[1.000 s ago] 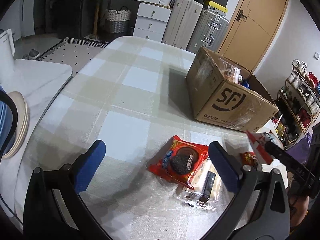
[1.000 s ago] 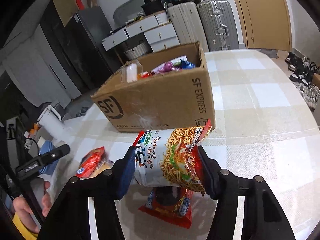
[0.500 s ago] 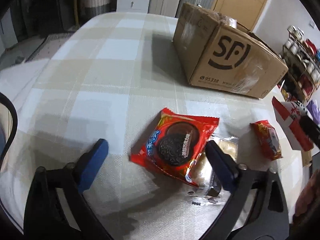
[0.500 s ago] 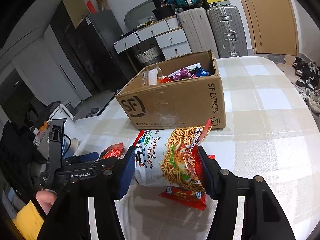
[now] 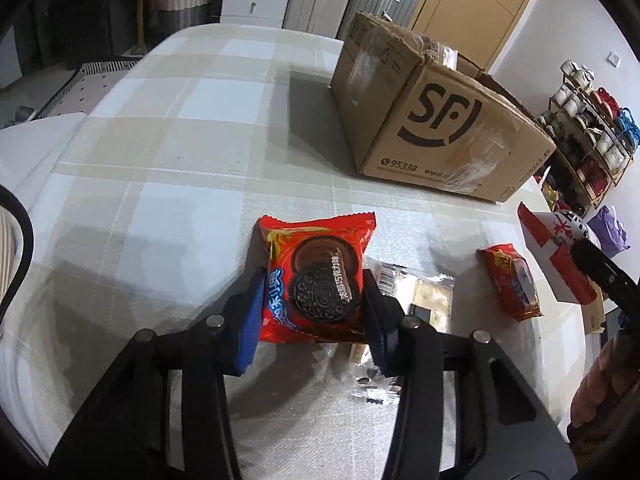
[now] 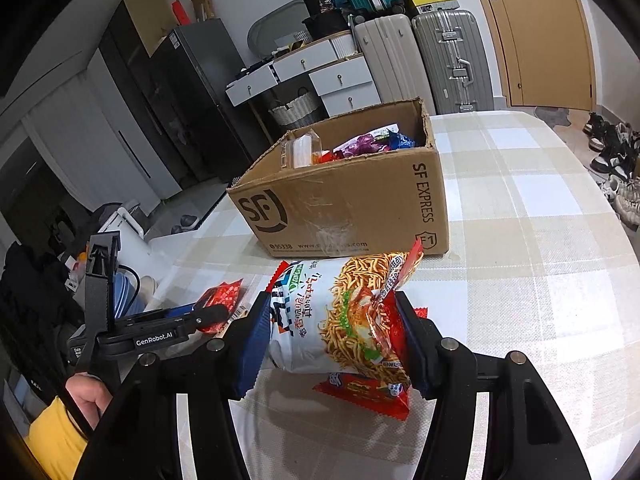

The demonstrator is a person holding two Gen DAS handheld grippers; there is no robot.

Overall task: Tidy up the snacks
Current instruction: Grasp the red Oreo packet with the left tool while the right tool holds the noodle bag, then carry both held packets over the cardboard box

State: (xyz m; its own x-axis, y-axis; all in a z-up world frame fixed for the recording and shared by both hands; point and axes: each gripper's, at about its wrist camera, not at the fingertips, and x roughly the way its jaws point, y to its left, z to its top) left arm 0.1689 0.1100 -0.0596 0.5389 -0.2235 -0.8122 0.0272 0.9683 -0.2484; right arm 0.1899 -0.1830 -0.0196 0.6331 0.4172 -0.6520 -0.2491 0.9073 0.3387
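Your left gripper [image 5: 314,306] is down on the table, jaws closing w/ the red cookie packet [image 5: 316,276] between them; the blue ribbed pads sit right at both side edges of the packet, which lies flat on the checked tablecloth [image 5: 172,148]. The packet is glossy crinkled foil w/ a zigzag-cut top seam and a dark round sandwich cookie printed on the front. Just beside it, partly under your right-hand finger, lies a clear plastic wrapper [image 5: 416,300] w/ pale square crackers inside. Further toward the table edge sits a small red foil snack pack [image 5: 514,282], apart from both. Your right gripper [image 6: 334,330] is clamped on a puffy noodle-snack bag [image 6: 340,312], white and red, printed w/ thin fried strands; it's held off the cloth, crosswise between the pads. Under it on the table lies another flat red packet [image 6: 368,394]. The cardboard box [image 6: 352,204] stands behind on the cloth, corrugated brown, open top, rough torn flap edges, shiny tape strips on the sides, black "SF" logo. Inside you've got a clear hard plastic tub [image 6: 300,152] at the left end, plus purple, blue and red foil wrappers [image 6: 376,142] piled toward the right. Cloth is woven, beige/white/pale-blue squares.
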